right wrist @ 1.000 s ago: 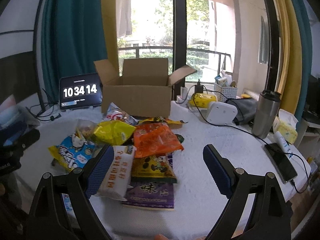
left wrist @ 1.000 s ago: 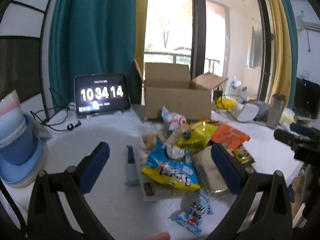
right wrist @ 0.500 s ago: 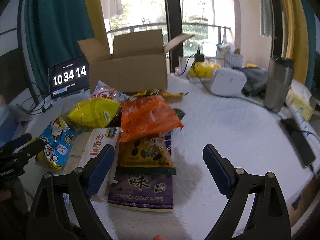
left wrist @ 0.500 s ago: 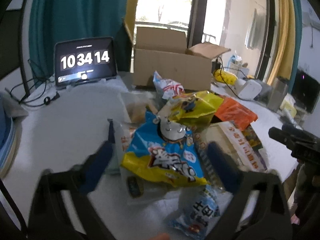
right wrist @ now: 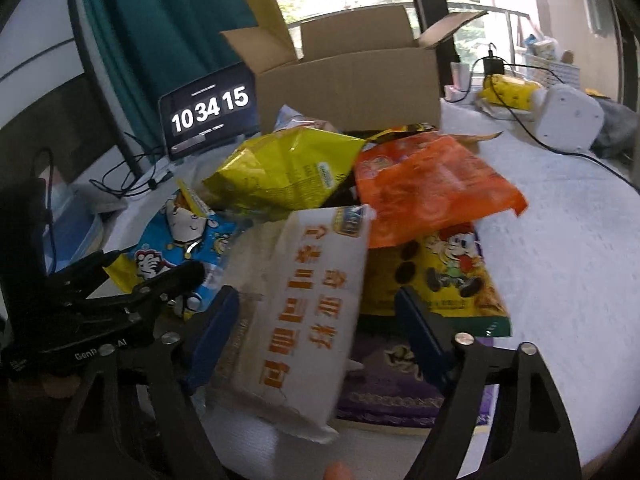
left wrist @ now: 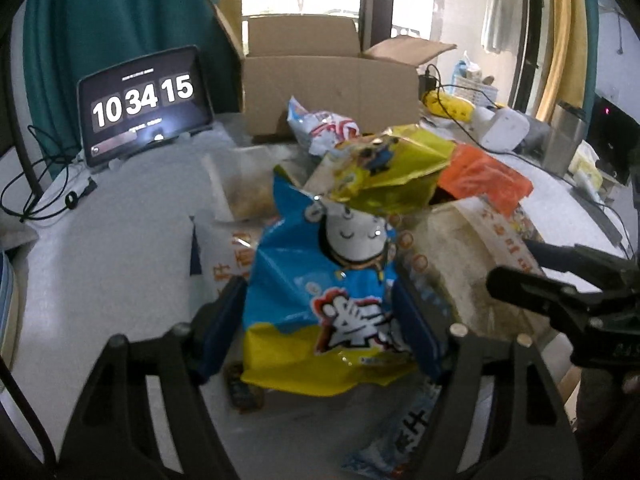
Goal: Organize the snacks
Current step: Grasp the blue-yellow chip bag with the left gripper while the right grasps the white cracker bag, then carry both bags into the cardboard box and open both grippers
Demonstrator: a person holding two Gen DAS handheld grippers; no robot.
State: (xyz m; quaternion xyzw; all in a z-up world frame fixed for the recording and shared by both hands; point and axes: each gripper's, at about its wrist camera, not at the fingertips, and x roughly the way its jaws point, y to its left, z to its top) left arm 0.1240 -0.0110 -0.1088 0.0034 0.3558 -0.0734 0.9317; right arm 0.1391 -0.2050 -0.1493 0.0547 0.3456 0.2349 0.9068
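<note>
Left wrist view: we see the left tool (left wrist: 320,332) low over the snack pile on the white table (left wrist: 120,264), with its jaws closing around the blue and yellow snack bag (left wrist: 320,300); the bag lies between the blue pads, and we cannot tell if they already press it. A yellow bag (left wrist: 392,172) lies on the upper end of this blue bag, and the open cardboard box (left wrist: 332,92) stands behind the pile. In the right wrist view, the right tool (right wrist: 320,340) is also closing, with the white packet with orange letters (right wrist: 304,312) between its jaws; the right pad stands clearly apart from it. The orange bag (right wrist: 432,188) lies just behind this packet, and the tablet clock (right wrist: 210,110) stands beside the box.
</note>
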